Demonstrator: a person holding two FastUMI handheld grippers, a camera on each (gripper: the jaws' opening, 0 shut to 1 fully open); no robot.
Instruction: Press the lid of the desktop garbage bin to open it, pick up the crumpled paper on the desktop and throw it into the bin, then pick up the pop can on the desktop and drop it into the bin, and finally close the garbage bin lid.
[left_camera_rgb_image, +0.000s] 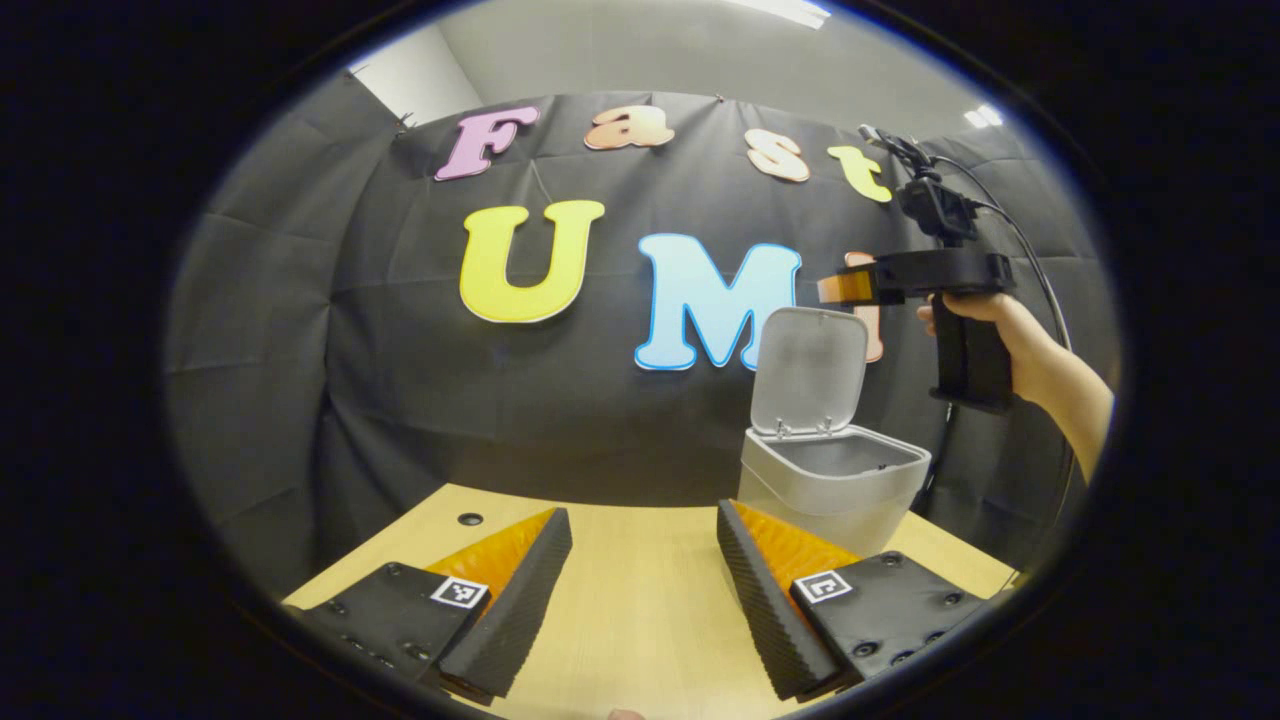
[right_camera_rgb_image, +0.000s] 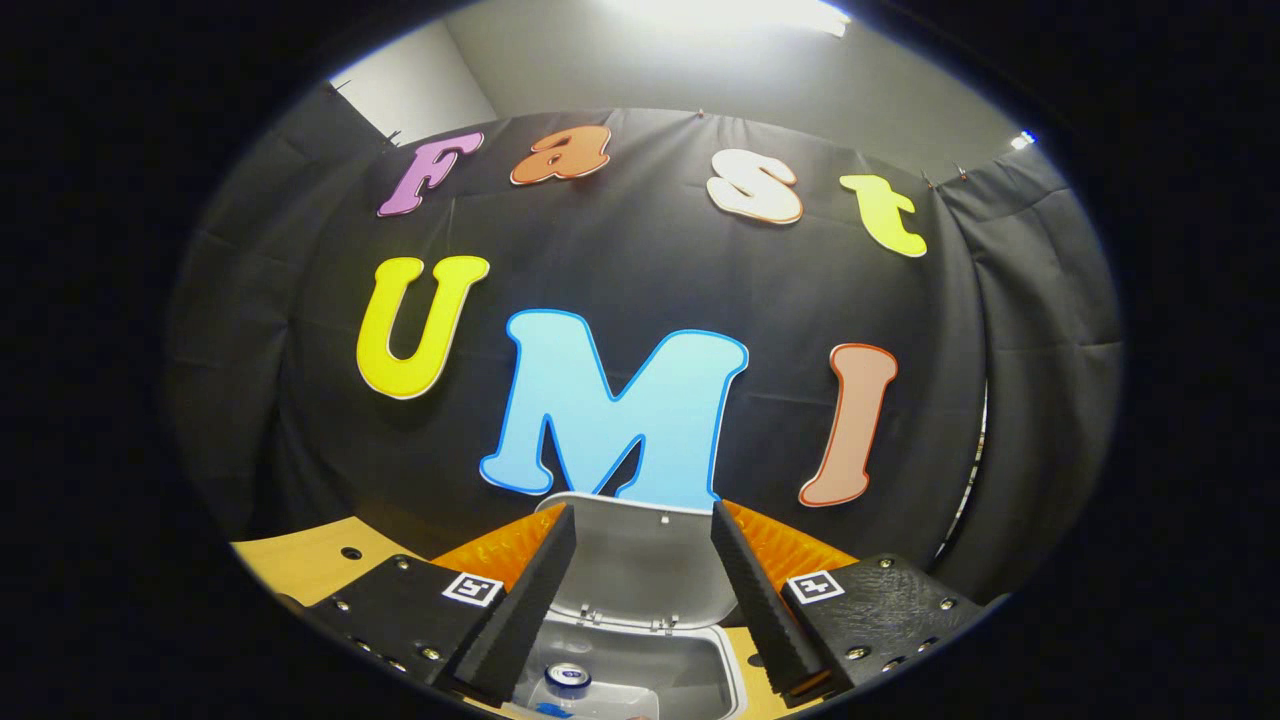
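Observation:
The grey desktop bin (left_camera_rgb_image: 830, 485) stands at the table's far right with its lid (left_camera_rgb_image: 810, 375) swung upright. My right gripper (left_camera_rgb_image: 835, 288), held by a hand (left_camera_rgb_image: 1010, 330), hovers above and behind the lid. In the right gripper view that gripper (right_camera_rgb_image: 642, 510) is open and empty, looking down past the lid (right_camera_rgb_image: 640, 570) into the bin (right_camera_rgb_image: 690, 670). The pop can (right_camera_rgb_image: 568, 680) lies inside the bin. My left gripper (left_camera_rgb_image: 642, 512) is open and empty, low over the table and to the left of the bin.
The light wooden table (left_camera_rgb_image: 640, 620) has a small cable hole (left_camera_rgb_image: 470, 519) near its back left edge. The black booth cloth hangs close behind the bin. A cable (left_camera_rgb_image: 1030, 250) runs from the right gripper.

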